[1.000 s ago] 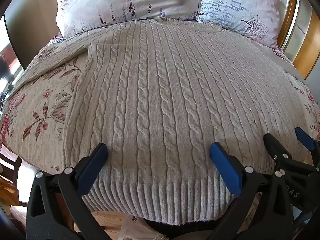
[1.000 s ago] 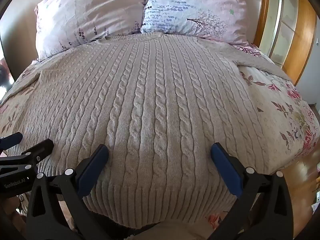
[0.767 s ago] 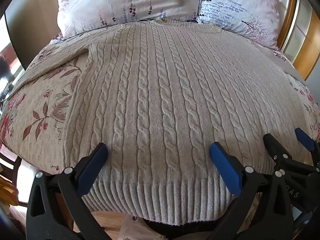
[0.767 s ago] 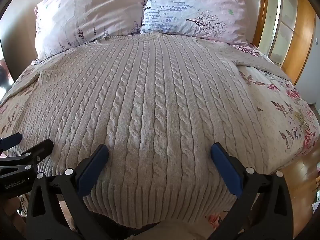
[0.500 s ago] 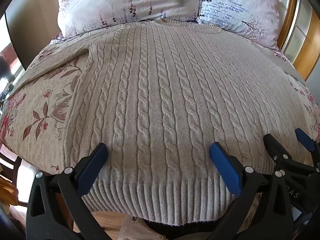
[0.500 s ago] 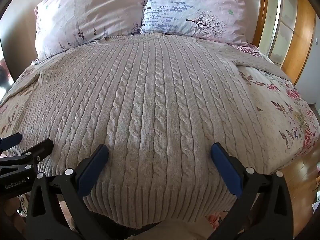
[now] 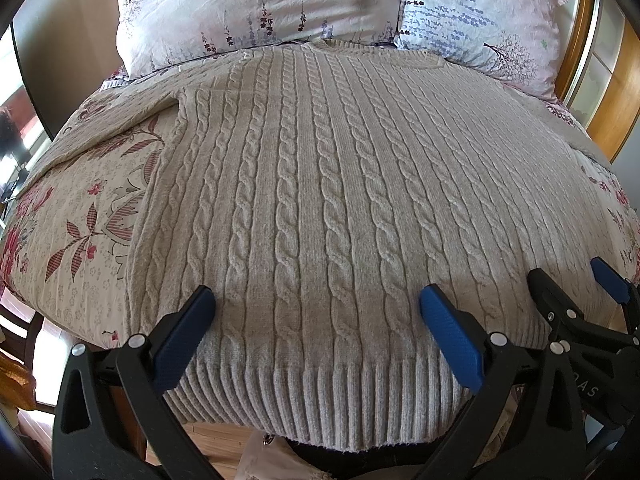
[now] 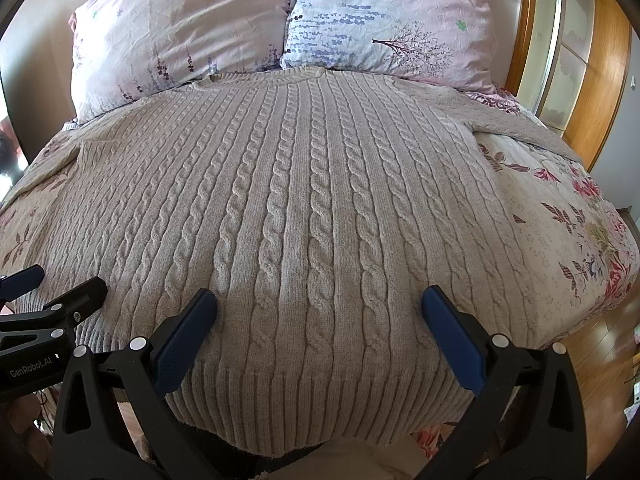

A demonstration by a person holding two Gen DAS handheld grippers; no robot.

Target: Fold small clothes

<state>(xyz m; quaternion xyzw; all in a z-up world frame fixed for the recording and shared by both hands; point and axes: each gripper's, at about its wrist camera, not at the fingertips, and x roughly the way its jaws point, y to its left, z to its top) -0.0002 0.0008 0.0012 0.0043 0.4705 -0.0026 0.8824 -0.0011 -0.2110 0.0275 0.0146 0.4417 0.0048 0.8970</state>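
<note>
So I'm basically at square one here. The sweater lies flat and face-up on the bed, collar up by the two pillows, ribbed hem draped over the near edge right in front of me. No fold in it anywhere that I can see: the body is spread full width, and the sleeves run out to either side, the one on my right trailing off toward the headboard. I can't see the cuffs, they're out past the edge of the fisheye.

My left gripper has both fingers spread wide, hovering over the hem on the left half, nothing between them. Right gripper is the same deal, spread wide over the right half of the hem, holding nothing. They sit side by side, pretty near each other; each one shows up in the corner of the other's view.

I can't really tell if the pads are touching the knit or just floating above it.

So done: laid out and looking smooth. Left: everything, I'd guess sleeves in, then hem up toward the collar. The knit looks thick and floppy, so I expect I'll need a deep pinch on that hem.
</note>
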